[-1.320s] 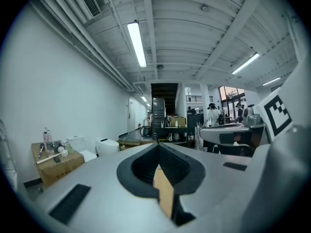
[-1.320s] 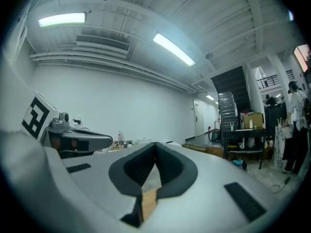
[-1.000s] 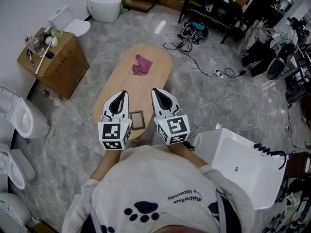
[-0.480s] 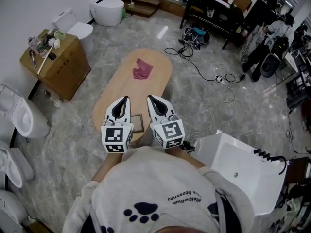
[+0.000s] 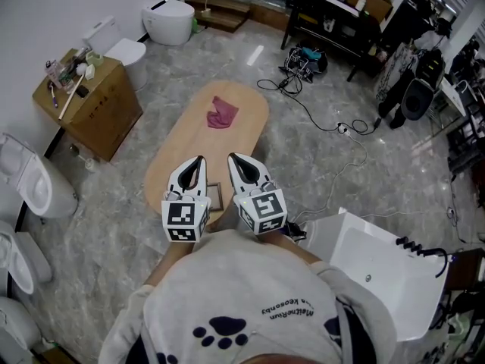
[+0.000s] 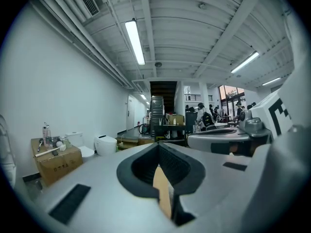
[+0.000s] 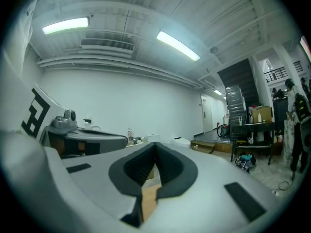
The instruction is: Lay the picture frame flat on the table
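Note:
The picture frame point(image 5: 215, 196), small with a dark wooden border, lies flat on the near end of the oval wooden table point(image 5: 227, 131), partly hidden between my two grippers. My left gripper point(image 5: 198, 160) hovers just left of the frame, jaws shut with nothing between them. My right gripper point(image 5: 233, 158) hangs just right of it, also shut and empty. In the left gripper view the left gripper point(image 6: 158, 147) points level across the room, with the right one beside it. In the right gripper view the right gripper point(image 7: 154, 148) likewise shows only a sliver of table through its jaws.
A crumpled pink cloth point(image 5: 222, 113) lies at the table's far end. A cardboard box point(image 5: 89, 101) with clutter stands left, toilets point(image 5: 168, 10) beyond it. A white tub point(image 5: 379, 268) sits at the right. Cables point(image 5: 318, 105) trail across the marble floor.
Both grippers have drawn slightly closer together and shifted a little toward me over the table's near end. The frame stays flat where it lay.

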Motion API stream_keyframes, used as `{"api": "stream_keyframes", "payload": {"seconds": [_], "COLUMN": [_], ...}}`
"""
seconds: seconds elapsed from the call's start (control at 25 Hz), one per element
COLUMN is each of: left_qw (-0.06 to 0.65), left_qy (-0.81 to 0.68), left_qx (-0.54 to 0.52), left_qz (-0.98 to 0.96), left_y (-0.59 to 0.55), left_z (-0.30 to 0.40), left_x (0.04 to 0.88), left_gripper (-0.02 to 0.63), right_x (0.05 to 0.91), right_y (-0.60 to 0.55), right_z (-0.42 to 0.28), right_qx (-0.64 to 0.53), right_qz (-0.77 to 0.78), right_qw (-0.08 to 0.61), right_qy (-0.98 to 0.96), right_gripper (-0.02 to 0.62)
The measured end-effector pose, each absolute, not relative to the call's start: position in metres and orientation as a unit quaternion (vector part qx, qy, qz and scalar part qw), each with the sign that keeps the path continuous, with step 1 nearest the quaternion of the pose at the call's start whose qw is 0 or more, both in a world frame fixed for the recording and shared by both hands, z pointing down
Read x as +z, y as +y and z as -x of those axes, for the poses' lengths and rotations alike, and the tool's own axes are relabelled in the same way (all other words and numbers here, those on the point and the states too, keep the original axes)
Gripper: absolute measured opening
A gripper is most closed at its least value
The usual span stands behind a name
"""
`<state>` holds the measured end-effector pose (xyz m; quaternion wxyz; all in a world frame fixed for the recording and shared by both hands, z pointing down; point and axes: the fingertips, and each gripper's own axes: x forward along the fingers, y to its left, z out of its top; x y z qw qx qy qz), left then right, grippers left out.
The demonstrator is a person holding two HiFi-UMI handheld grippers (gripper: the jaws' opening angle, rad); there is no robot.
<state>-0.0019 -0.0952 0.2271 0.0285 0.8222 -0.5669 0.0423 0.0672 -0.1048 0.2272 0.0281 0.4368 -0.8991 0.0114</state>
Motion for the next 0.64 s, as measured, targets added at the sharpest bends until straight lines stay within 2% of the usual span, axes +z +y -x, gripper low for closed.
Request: {"api": "stream_keyframes", "payload": {"seconds": [0.64], "left_qw": [0.025], "left_qy": [-0.564], "left_qx": [0.051], "left_qz": [-0.824], "left_y": [-0.0938], "left_z": [0.0036], "left_x": [0.2364], "left_gripper": [0.008], "right_x": [0.2317], "right_y": [-0.1072], "right_z": [-0.0616], "right_qx": [0.013], "right_qz": [-0.425], "right_qw": [0.032], "right_qy": [-0.905], "right_gripper": [0.011]}}
